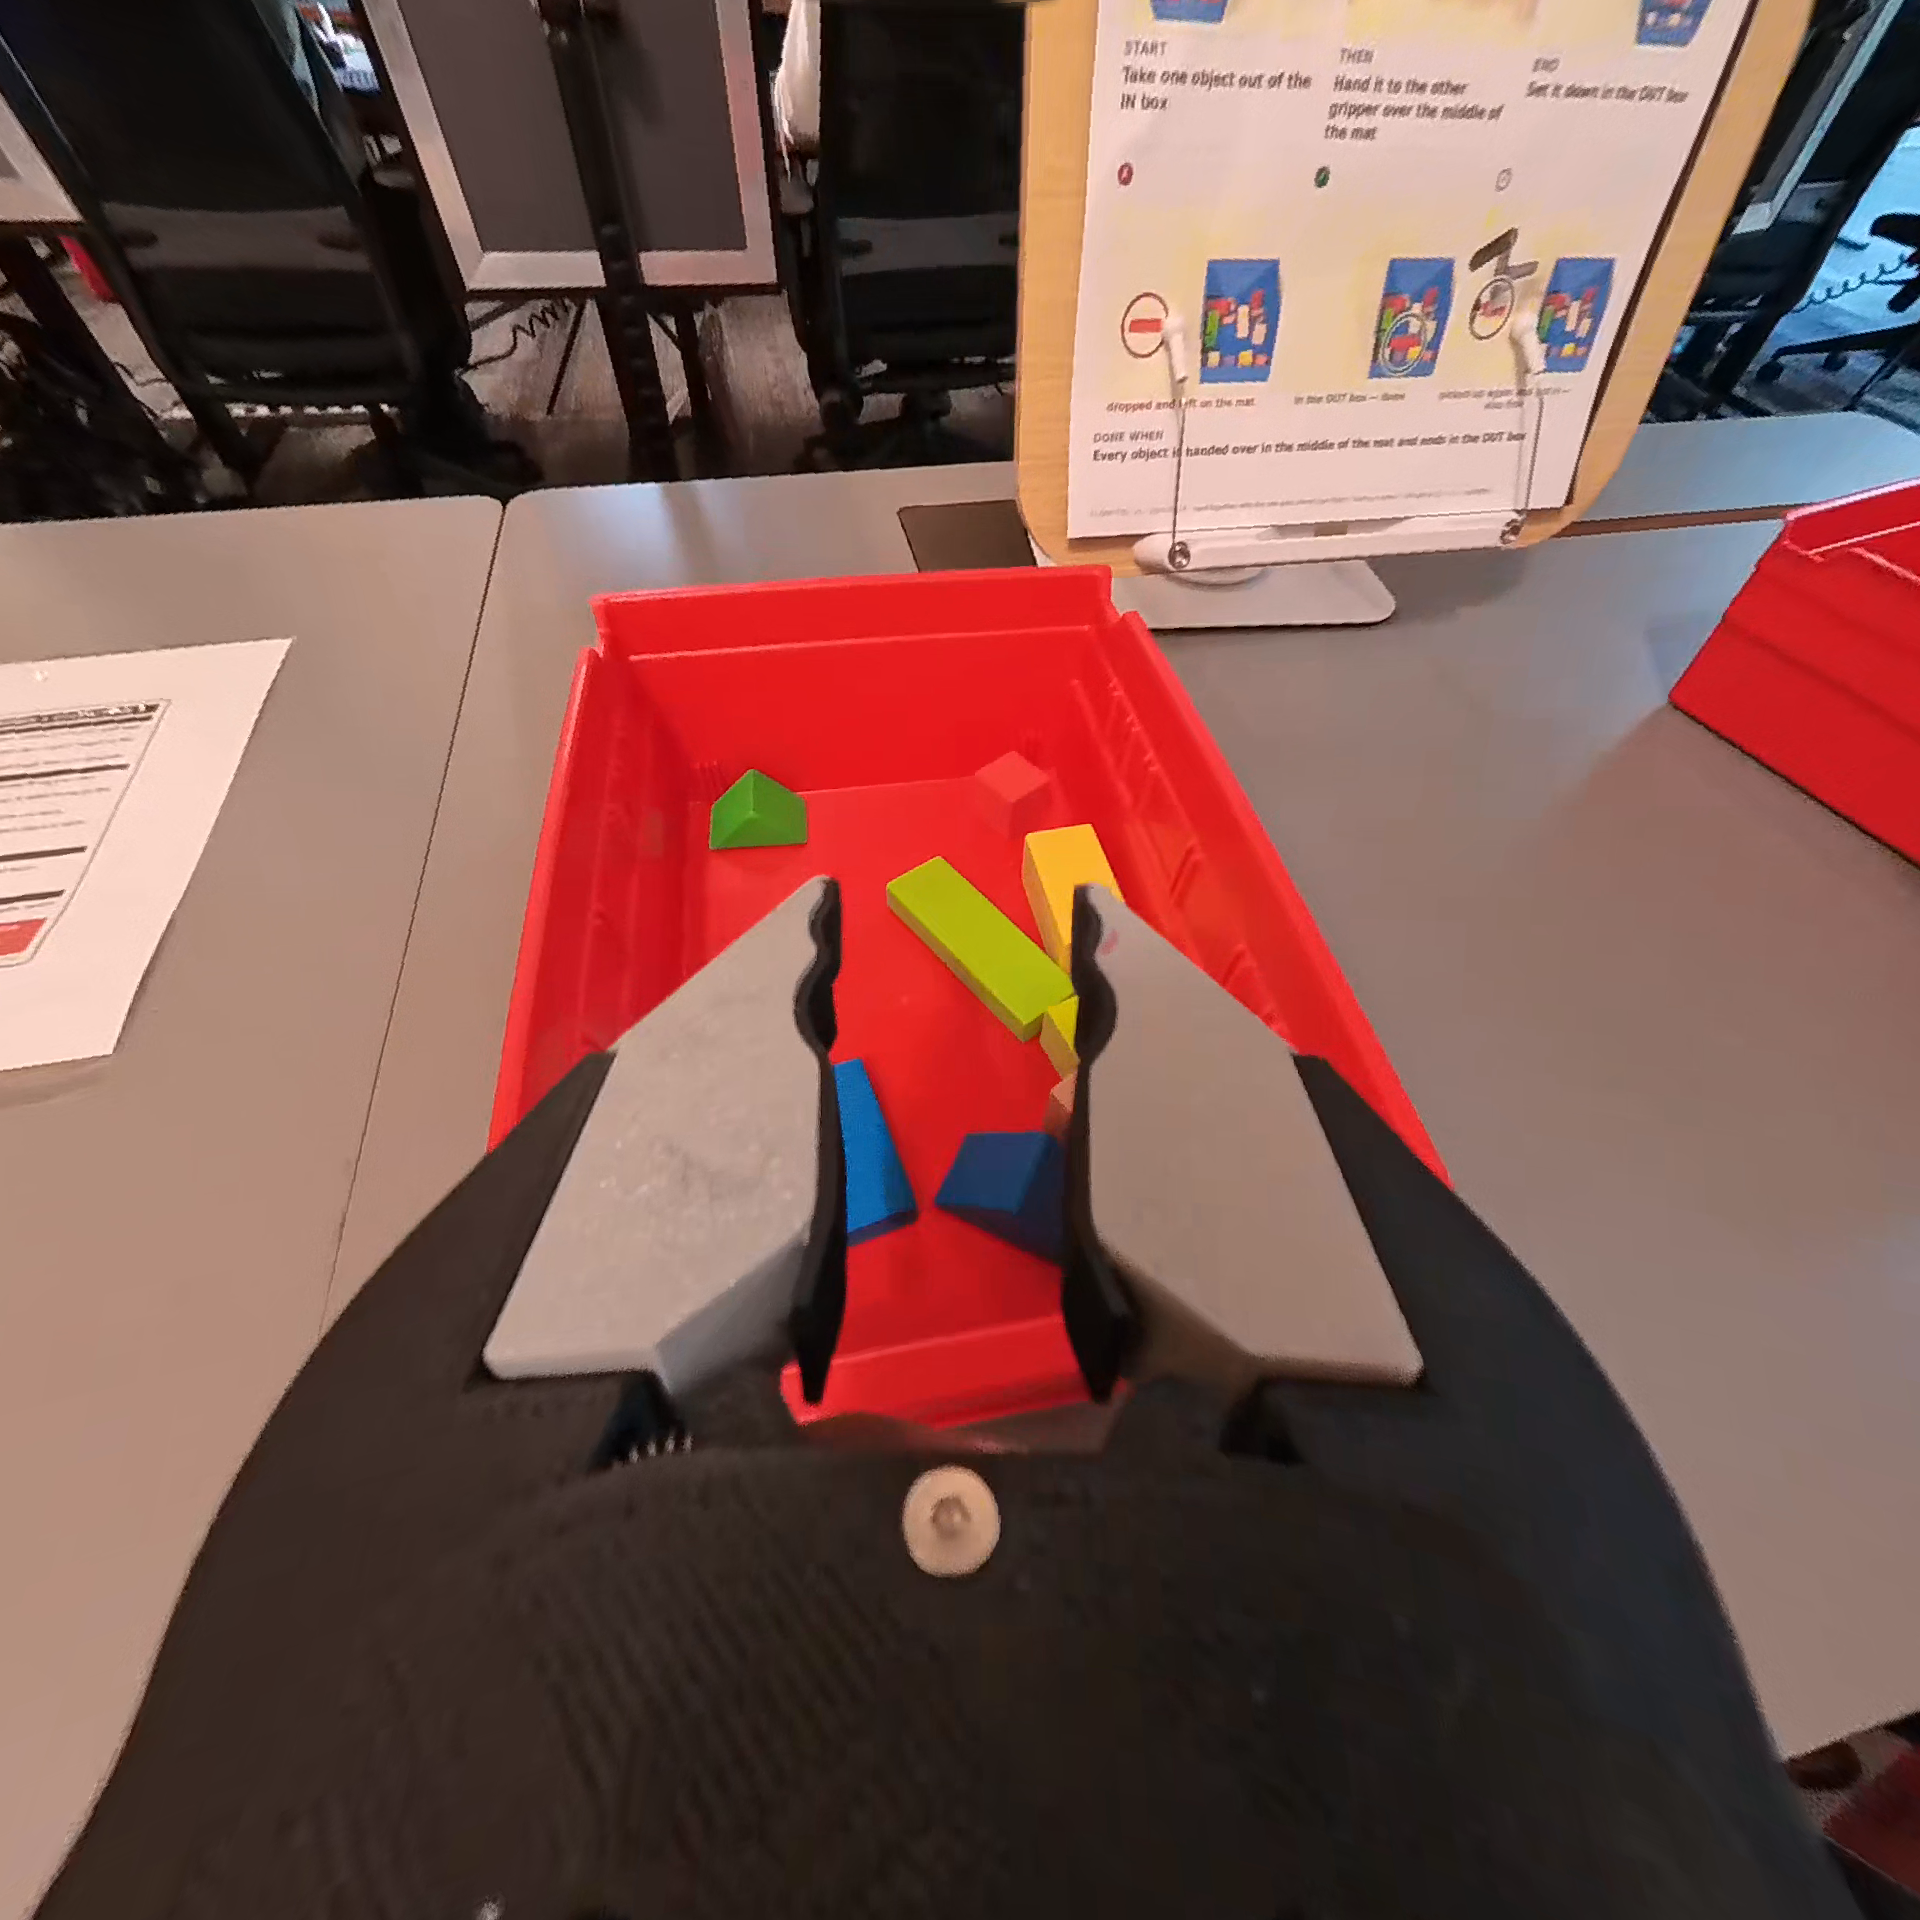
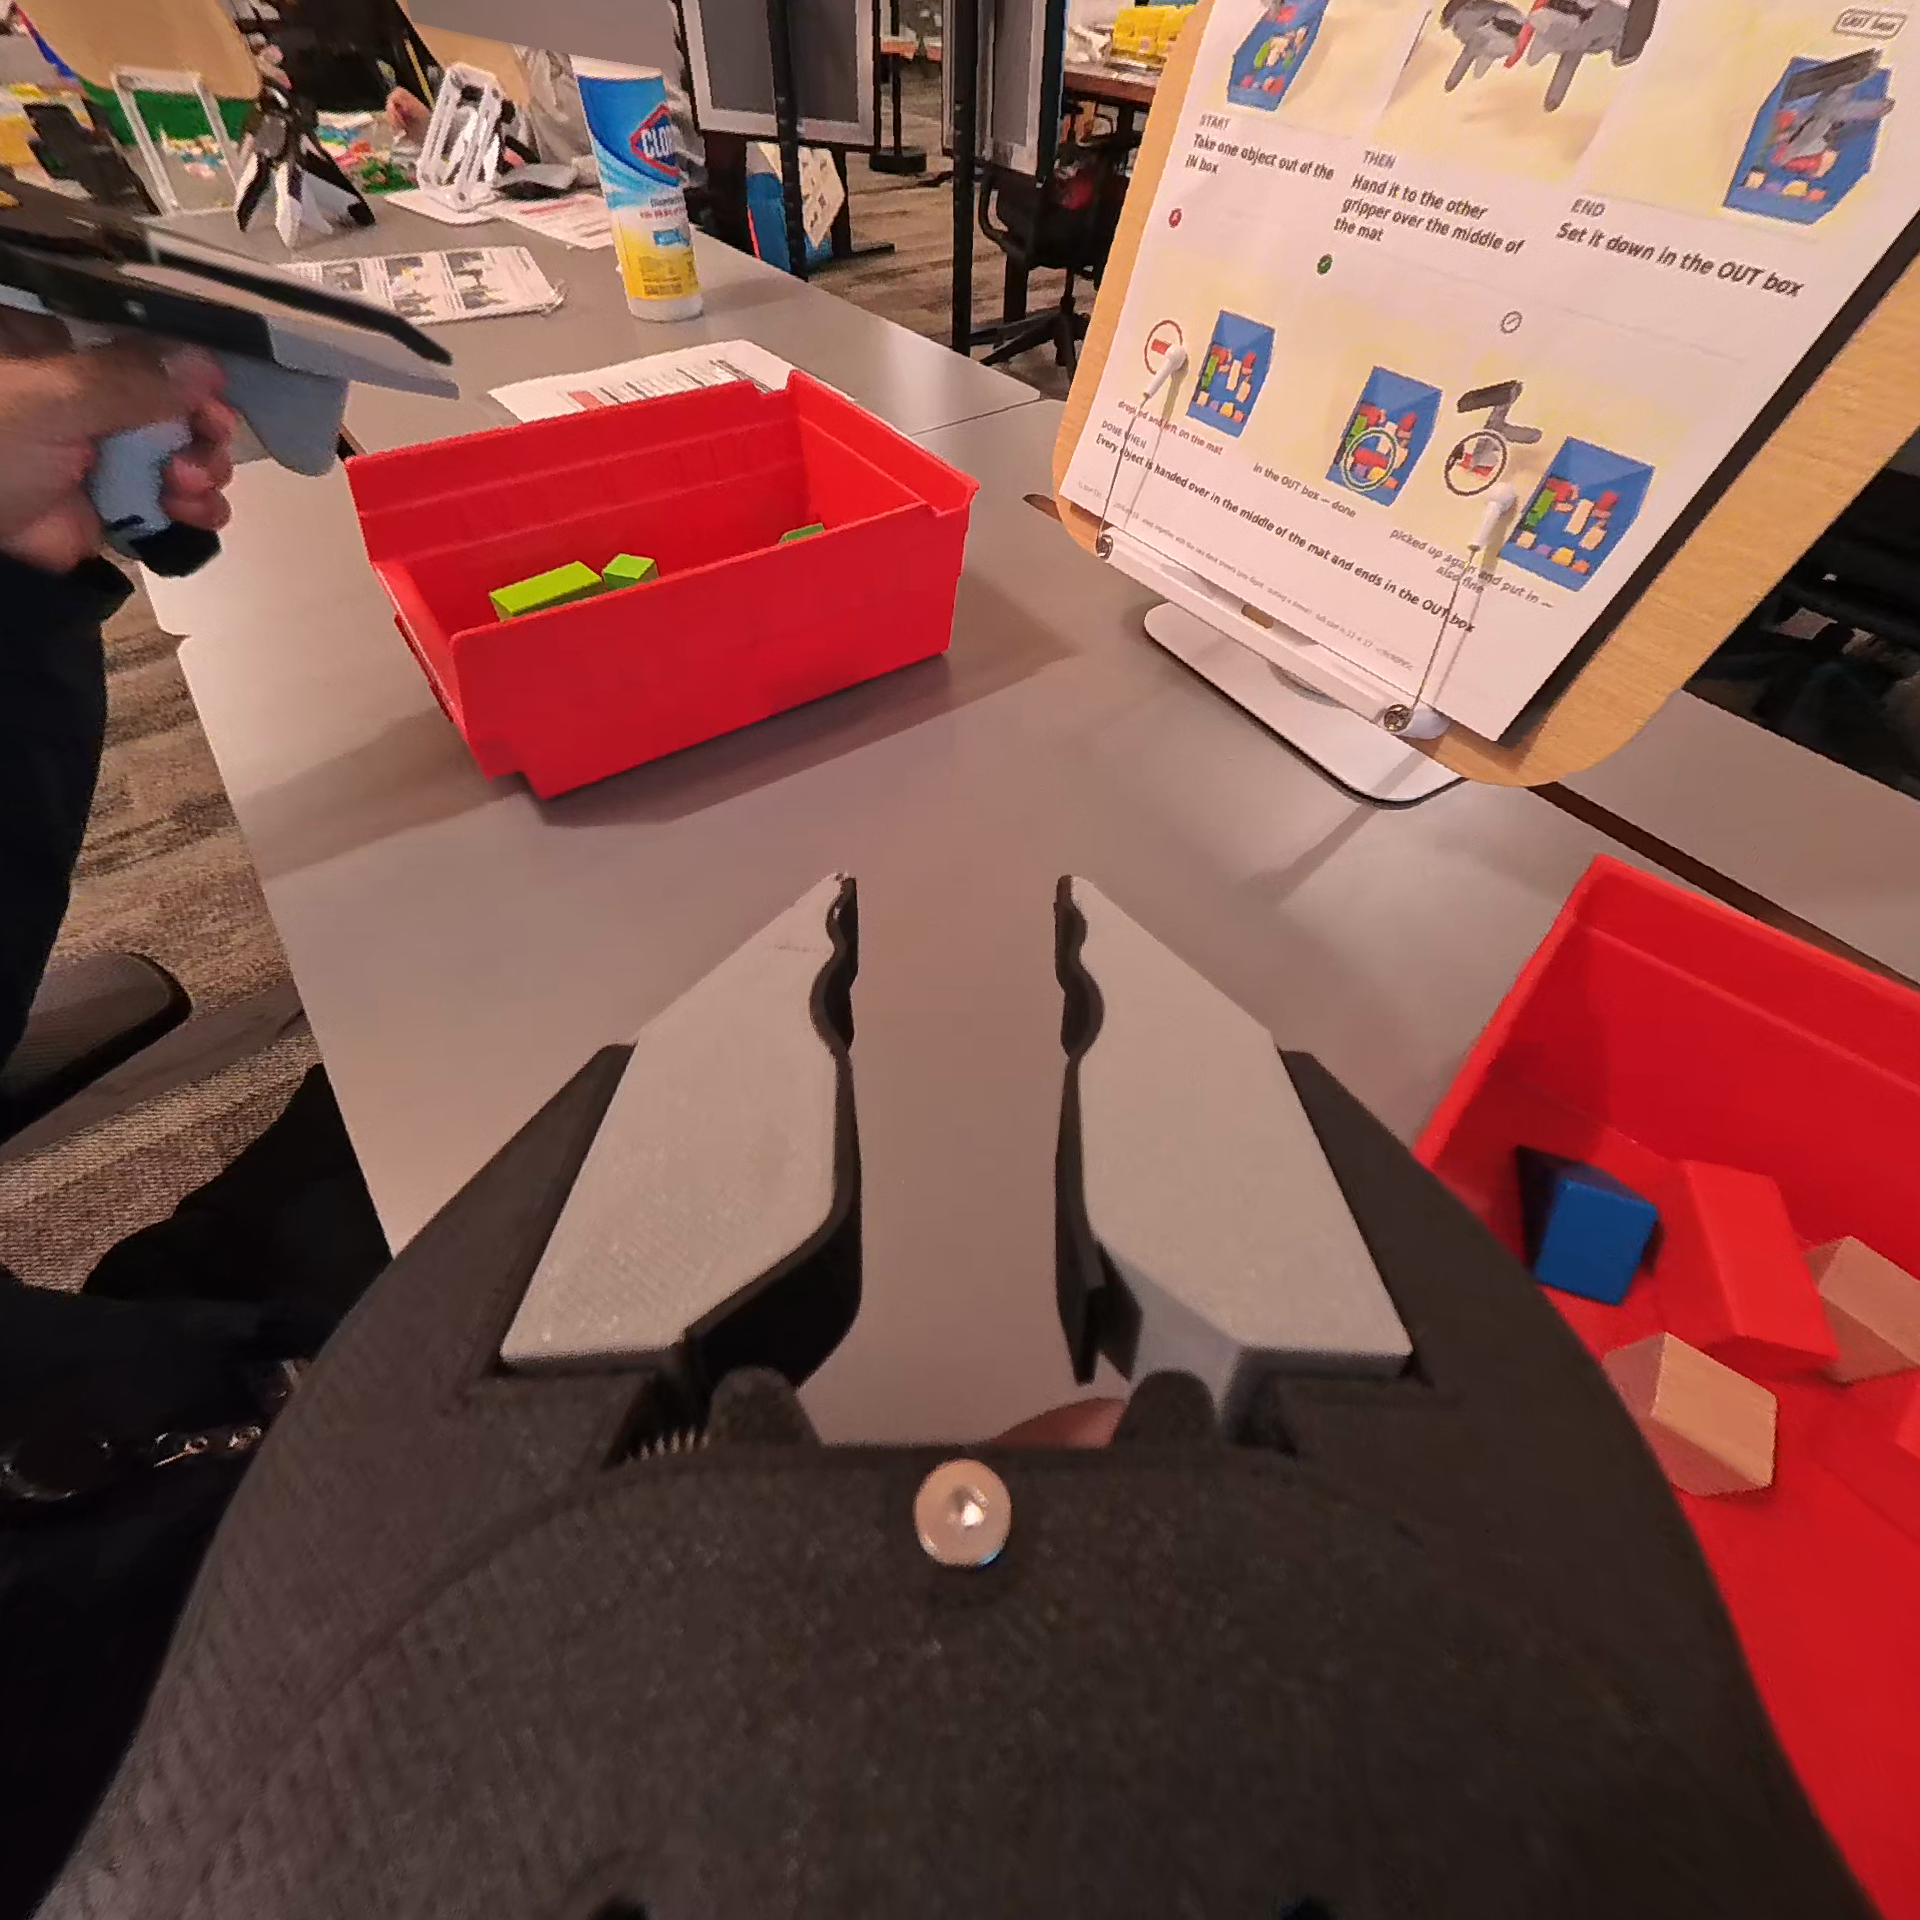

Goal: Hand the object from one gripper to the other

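My left gripper point(image 1: 956, 896) is open and empty above a red bin point(image 1: 852, 675) that holds several wooden blocks. Among them are a lime green bar point(image 1: 971, 940), a yellow block point(image 1: 1065, 868), a green wedge point(image 1: 756, 812), a red cube point(image 1: 1013, 790) and blue blocks point(image 1: 1003, 1184). The bar lies on the bin floor below and between the fingers, untouched. My right gripper point(image 2: 956, 883) is open and empty over the bare grey table point(image 2: 935, 821). The left gripper also shows in the right wrist view point(image 2: 260, 322), held by a hand above the same bin point(image 2: 665, 582).
A second red bin point(image 2: 1714, 1049) at the right holds a blue block point(image 2: 1590, 1231), a red block point(image 2: 1756, 1262) and plain wooden blocks point(image 2: 1694, 1418). An instruction board on a stand point(image 2: 1455, 343) is at the back. Paper sheets point(image 1: 94, 831) lie left. A wipes canister point(image 2: 639, 187) stands far off. One gripper's finger ends stand about 40 cm off the other's. The red cube point(image 1: 1013, 790) lies around 20 cm away from my left fingertips.
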Action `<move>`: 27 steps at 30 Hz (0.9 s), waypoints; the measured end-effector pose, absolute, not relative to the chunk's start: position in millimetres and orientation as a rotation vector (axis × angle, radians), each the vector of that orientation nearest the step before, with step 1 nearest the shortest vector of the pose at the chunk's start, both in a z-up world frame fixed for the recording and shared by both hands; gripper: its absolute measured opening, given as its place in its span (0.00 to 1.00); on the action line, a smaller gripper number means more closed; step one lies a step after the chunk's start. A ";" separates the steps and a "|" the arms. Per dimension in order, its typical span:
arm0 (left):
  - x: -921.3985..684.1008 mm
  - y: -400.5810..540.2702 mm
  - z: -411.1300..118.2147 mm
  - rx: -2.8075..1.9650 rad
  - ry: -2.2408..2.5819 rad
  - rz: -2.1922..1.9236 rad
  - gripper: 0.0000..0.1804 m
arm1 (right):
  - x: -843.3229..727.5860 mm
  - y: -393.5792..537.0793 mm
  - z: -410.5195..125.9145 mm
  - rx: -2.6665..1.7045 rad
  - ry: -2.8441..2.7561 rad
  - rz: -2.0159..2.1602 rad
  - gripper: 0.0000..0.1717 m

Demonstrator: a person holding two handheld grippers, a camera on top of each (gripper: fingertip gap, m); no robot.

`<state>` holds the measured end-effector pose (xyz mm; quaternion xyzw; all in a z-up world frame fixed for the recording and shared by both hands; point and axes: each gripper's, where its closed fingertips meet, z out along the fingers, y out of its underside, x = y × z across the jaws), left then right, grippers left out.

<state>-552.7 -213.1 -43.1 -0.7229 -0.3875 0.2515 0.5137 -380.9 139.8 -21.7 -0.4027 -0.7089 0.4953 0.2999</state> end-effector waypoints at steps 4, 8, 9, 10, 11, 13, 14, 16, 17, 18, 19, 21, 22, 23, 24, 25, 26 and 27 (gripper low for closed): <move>-555.6 -214.7 -47.7 -1.750 -0.945 0.606 0.22 | -379.9 141.3 -19.7 -1.068 -1.874 1.321 0.20; -561.9 -227.1 -61.8 -1.817 -0.995 0.657 0.23 | -377.0 143.0 -16.2 -1.062 -1.866 1.325 0.20; -564.5 -233.1 -69.3 -1.855 -1.020 0.669 0.24 | -375.8 143.2 -15.0 -1.057 -1.864 1.326 0.21; -568.1 -239.2 -78.1 -1.897 -1.050 0.673 0.25 | -374.4 143.6 -13.5 -1.053 -1.862 1.328 0.20; -572.7 -244.7 -87.2 -1.934 -1.084 0.665 0.25 | -373.0 144.0 -11.6 -1.049 -1.857 1.334 0.20; -578.9 -247.7 -107.6 -2.007 -1.136 0.595 0.25 | -370.3 144.2 -8.1 -1.042 -1.850 1.354 0.20; -580.2 -246.8 -119.3 -2.060 -1.146 0.553 0.25 | -369.3 144.2 -7.1 -1.040 -1.849 1.359 0.21; -583.0 -251.8 -143.7 -2.184 -1.202 0.502 0.25 | -367.7 144.2 -5.4 -1.033 -1.848 1.361 0.21; -584.7 -256.9 -154.0 -2.243 -1.239 0.499 0.25 | -366.6 143.8 -4.9 -1.028 -1.850 1.361 0.21; -586.5 -261.6 -162.1 -2.296 -1.270 0.501 0.24 | -365.4 143.3 -3.9 -1.022 -1.850 1.361 0.21; -588.7 -264.9 -168.2 -2.336 -1.292 0.507 0.23 | -364.1 143.0 -2.5 -1.016 -1.848 1.362 0.21; -592.3 -266.2 -176.9 -2.384 -1.312 0.492 0.19 | -361.4 142.9 0.4 -1.004 -1.843 1.363 0.21; -593.7 -265.0 -180.3 -2.392 -1.323 0.473 0.18 | -360.1 143.3 1.8 -0.999 -1.839 1.363 0.21; -594.1 -265.7 -184.0 -2.413 -1.340 0.459 0.19 | -358.8 143.8 3.2 -0.996 -1.835 1.365 0.21; -593.0 -265.4 -187.8 -2.438 -1.344 0.438 0.17 | -357.5 144.6 4.5 -0.994 -1.831 1.367 0.21; -594.1 -264.1 -187.3 -2.435 -1.341 0.438 0.16 | -356.4 145.7 5.8 -0.993 -1.826 1.370 0.21; -593.8 -264.3 -187.6 -2.442 -1.346 0.430 0.16 | -355.3 146.8 7.5 -0.992 -1.820 1.374 0.21; -593.7 -264.4 -187.9 -2.442 -1.353 0.418 0.16 | -354.2 147.9 9.1 -0.990 -1.813 1.379 0.21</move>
